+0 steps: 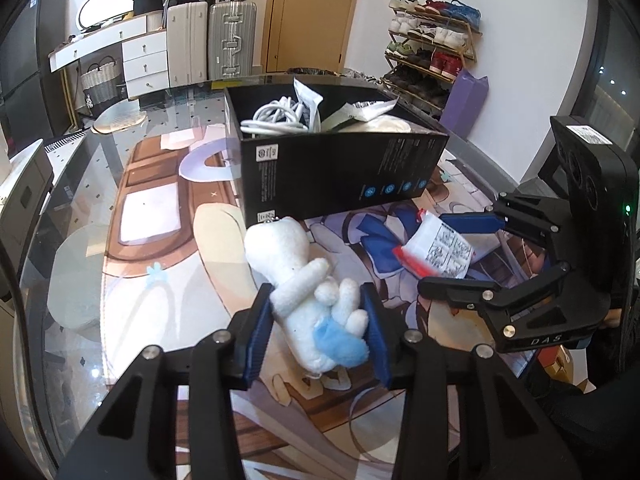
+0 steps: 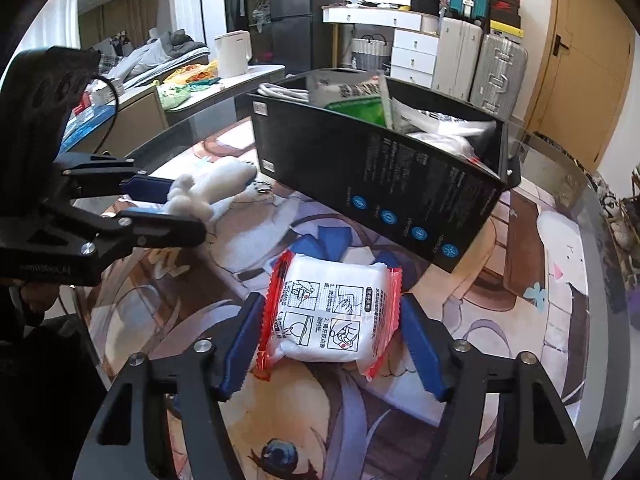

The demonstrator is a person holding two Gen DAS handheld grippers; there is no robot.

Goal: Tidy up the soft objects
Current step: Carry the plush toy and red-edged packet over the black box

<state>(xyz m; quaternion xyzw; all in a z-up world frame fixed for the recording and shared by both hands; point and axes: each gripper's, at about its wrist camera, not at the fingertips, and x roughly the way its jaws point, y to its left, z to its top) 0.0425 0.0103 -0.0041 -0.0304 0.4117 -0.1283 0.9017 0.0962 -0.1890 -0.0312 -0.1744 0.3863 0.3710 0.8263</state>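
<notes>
A white plush toy [image 1: 304, 292] with a blue patch lies on the printed mat, in front of the black box [image 1: 340, 176]. My left gripper [image 1: 318, 330] is open with its blue pads on either side of the toy's lower body. In the right wrist view the toy [image 2: 212, 188] sits between the left gripper's fingers. A white soft pack with red edges [image 2: 332, 316] lies on the mat between the pads of my open right gripper [image 2: 332, 344]. It also shows in the left wrist view [image 1: 436, 250]. The black box [image 2: 384, 184] holds cables and packets.
The table [image 1: 80, 208] is glass with a printed anime mat [image 2: 532, 280]. Suitcases [image 1: 212, 40], a drawer unit, a door and a shoe rack [image 1: 432, 48] stand behind. A kettle [image 2: 234, 54] and a side counter are at the left in the right wrist view.
</notes>
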